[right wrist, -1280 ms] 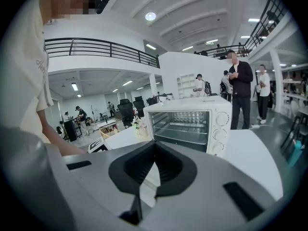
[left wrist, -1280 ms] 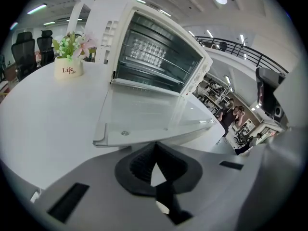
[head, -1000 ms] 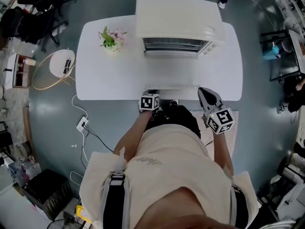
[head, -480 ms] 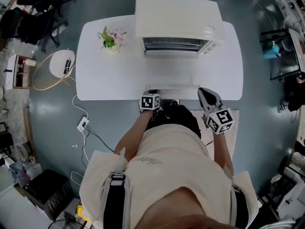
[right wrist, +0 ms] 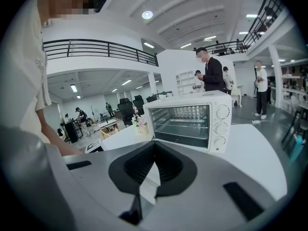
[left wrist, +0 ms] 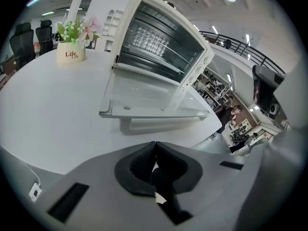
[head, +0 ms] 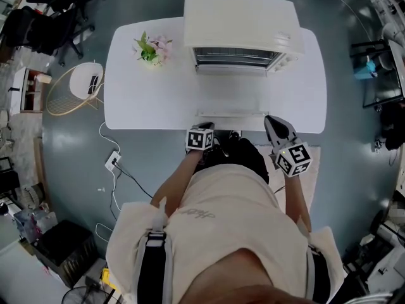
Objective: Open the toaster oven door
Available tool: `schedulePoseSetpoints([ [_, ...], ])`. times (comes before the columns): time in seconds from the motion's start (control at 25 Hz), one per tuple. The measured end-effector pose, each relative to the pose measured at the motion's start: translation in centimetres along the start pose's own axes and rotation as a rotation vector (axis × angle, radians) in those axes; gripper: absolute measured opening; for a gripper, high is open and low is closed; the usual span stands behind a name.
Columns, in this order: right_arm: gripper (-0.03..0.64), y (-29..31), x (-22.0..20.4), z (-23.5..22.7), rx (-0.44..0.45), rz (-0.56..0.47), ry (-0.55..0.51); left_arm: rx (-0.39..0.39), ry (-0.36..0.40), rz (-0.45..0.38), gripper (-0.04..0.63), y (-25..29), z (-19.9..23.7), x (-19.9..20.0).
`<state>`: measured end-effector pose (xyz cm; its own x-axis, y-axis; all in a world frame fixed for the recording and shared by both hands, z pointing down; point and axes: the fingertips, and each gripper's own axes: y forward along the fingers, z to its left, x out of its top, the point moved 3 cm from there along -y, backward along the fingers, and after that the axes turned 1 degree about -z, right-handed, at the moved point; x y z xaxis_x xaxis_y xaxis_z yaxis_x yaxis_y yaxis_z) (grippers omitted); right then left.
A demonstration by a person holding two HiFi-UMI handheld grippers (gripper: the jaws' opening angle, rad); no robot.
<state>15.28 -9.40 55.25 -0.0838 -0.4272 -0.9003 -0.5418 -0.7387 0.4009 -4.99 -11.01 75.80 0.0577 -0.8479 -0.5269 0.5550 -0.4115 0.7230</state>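
Toaster oven [head: 240,24] stands at the far middle of the white worktop [head: 152,100]. Its glass door [left wrist: 149,95] is open and lies flat toward the person. Left gripper [left wrist: 155,143] and right gripper [right wrist: 154,142] hover at the near worktop edge. Both pairs of fingers are together and hold nothing. Flower pot [head: 150,48] stands left of the oven.

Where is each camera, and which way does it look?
Head view: on the person's head, looking down at white table and cream toaster oven; pale shirt, left gripper, right gripper show.
Left gripper view: on that gripper, at the table's edge, facing the oven's open glass door; shut jaws show.
Right gripper view: on that gripper, facing the oven's front; shut jaws and shirt show.
All three share the open oven.
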Motion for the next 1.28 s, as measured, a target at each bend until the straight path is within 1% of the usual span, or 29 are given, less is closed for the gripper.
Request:
schedulePoseSetpoints([
  [0.24, 0.006, 0.1, 0.1, 0.1, 0.005, -0.026, -0.003, -0.046, 0.016, -0.066, 0.02, -2.5, -1.4, 2.2],
  [0.4, 0.006, 0.2, 0.5, 0.0, 0.0, -0.042, 0.002, -0.063, 0.062, -0.118, 0.02, -4.4, -2.4, 4.2],
  [0.52, 0.006, 0.2, 1.0, -0.2, -0.013, -0.059, -0.003, -0.068, 0.083, -0.178, 0.02, -6.0, -2.9, 6.0],
  [0.64, 0.006, -0.1, 1.4, -0.2, -0.025, -0.073, -0.008, -0.083, 0.078, -0.24, 0.02, -7.8, -3.3, 8.0],
  [0.76, 0.006, -0.4, 2.1, -0.4, -0.032, -0.083, -0.016, -0.079, 0.105, -0.293, 0.02, -9.3, -3.8, 10.4],
  [1.0, 0.006, -0.8, 4.2, -2.4, -0.048, -0.109, -0.037, -0.058, 0.164, -0.411, 0.02, -11.3, -5.1, 16.0],
  [1.16, 0.006, -1.0, 6.4, -4.0, -0.054, -0.148, -0.038, -0.058, 0.201, -0.471, 0.02, -12.4, -6.7, 19.5],
  [1.28, 0.006, -1.6, 7.8, -4.8, -0.053, -0.171, -0.047, -0.056, 0.229, -0.505, 0.02, -13.2, -8.2, 21.3],
])
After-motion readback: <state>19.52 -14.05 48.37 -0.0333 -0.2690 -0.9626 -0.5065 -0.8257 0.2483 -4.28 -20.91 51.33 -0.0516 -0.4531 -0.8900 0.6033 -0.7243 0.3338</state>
